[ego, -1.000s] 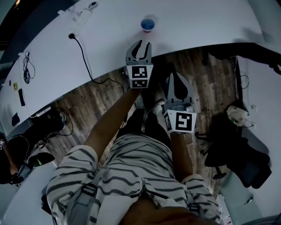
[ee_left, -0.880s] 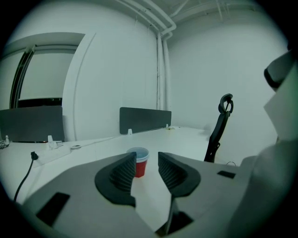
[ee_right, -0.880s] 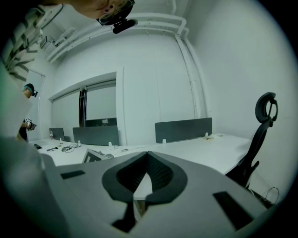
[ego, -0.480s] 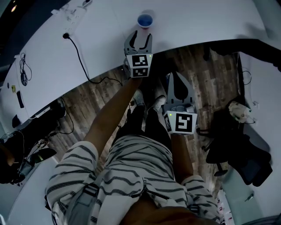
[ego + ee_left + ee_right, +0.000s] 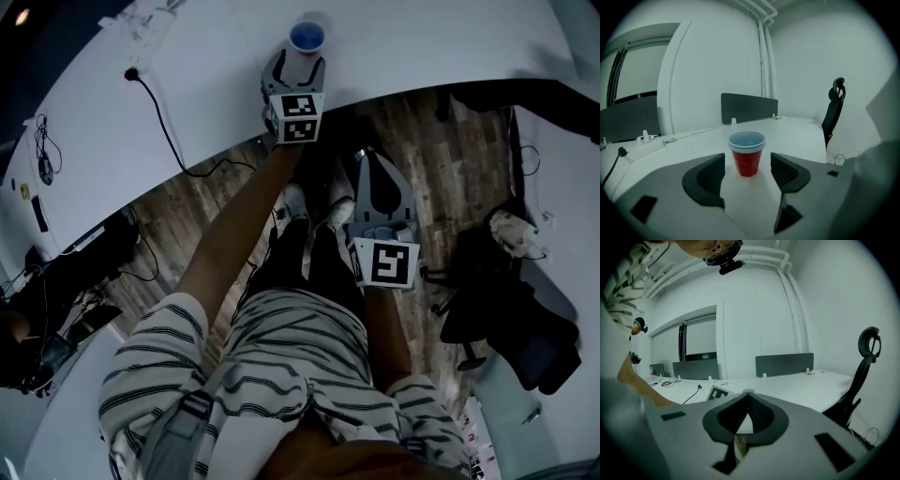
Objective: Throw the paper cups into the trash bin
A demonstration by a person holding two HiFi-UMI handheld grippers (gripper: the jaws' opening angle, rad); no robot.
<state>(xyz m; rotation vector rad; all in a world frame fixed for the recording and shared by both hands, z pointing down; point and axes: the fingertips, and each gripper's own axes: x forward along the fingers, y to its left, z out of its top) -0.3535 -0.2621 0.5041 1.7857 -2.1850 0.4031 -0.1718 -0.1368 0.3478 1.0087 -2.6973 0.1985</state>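
Observation:
A red paper cup [image 5: 746, 159] with a white rim and a blue inside stands upright on the white desk [image 5: 422, 47]; it looks like two cups stacked. In the head view the cup [image 5: 307, 37] sits near the desk's front edge. My left gripper [image 5: 297, 66] reaches over that edge, and its jaws are opening. In the left gripper view the left gripper [image 5: 747, 163] has the cup at its mouth, with a gap between each pad and the cup. My right gripper [image 5: 376, 157] hangs lower over the wooden floor. In its own view the right gripper [image 5: 747, 394] is shut and empty.
A black cable and plug [image 5: 155, 94] run across the desk at the left. A black office chair [image 5: 511, 323] stands at the right on the wooden floor [image 5: 187, 206]. Grey desk dividers [image 5: 749, 107] and another chair [image 5: 834, 110] lie beyond the cup.
My left gripper has moved forward over the desk edge up to the cup, and its jaws have spread wider. The right gripper has stayed where it was.

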